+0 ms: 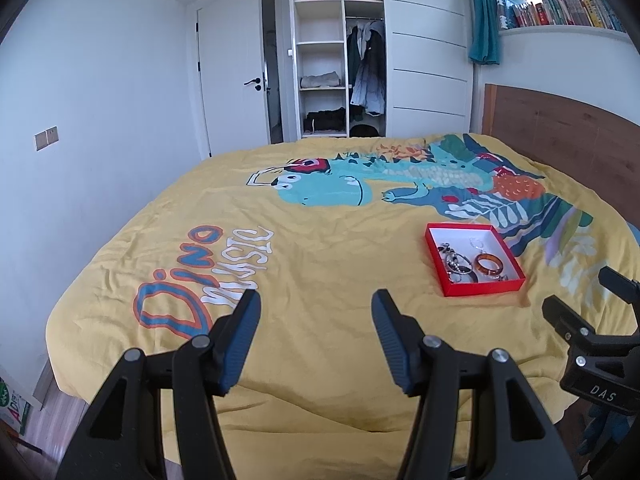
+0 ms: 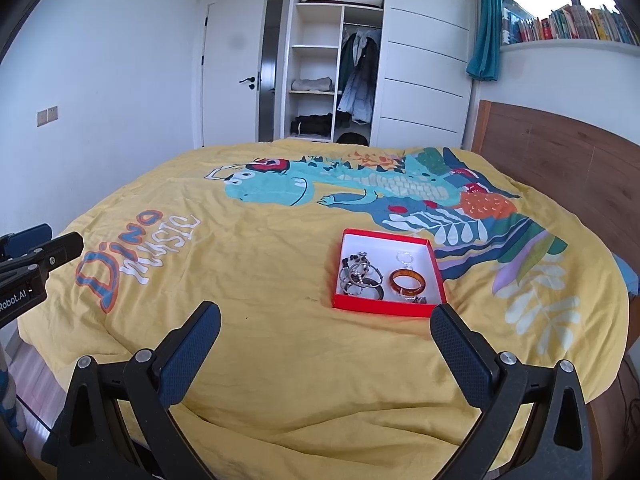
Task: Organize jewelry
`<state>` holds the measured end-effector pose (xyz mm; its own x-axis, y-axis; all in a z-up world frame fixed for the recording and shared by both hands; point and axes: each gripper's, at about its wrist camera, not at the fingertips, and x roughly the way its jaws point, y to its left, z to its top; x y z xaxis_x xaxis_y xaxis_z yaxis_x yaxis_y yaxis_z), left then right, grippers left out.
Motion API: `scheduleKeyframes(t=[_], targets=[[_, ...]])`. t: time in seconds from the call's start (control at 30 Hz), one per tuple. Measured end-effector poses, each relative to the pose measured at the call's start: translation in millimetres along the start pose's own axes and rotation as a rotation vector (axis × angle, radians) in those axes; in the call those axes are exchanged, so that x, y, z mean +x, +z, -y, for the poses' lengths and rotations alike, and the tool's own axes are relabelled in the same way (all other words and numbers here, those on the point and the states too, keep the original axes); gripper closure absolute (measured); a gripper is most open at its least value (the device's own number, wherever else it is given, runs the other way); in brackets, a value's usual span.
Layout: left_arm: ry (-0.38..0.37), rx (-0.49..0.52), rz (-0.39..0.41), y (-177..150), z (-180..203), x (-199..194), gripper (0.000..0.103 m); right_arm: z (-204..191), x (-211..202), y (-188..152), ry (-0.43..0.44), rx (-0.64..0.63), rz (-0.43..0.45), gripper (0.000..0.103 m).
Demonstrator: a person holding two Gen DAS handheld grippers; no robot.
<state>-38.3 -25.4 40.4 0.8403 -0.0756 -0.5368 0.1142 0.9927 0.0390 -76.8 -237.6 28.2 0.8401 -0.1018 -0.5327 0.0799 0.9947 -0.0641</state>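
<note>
Soft quilt [image 2: 280, 360] under box [image 2: 438, 276]; both my grippers [image 1: 316, 320] [image 2: 326, 334] gape empty; pressing could tip it, spilling the bangle [image 2: 407, 282].

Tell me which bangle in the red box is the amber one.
The amber bangle lies alone in the right half of the red box; the others, a silvery tangle at left, are metallic.

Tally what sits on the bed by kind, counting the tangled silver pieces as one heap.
Red box: 1
Amber bangle: 1
Silver heap: 1
Clear ring: 1
Small piece by the box's near wall: 1
Total: 5
</note>
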Motion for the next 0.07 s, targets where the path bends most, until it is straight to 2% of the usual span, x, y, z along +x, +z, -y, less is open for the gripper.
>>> scheduleKeyframes(t=[0.07], targets=[[0.001,0.001,-0.002,-0.7,0.0,0.6,0.047,-0.5,0.2,0.5,-0.003,0.004,-0.001,0.0]])
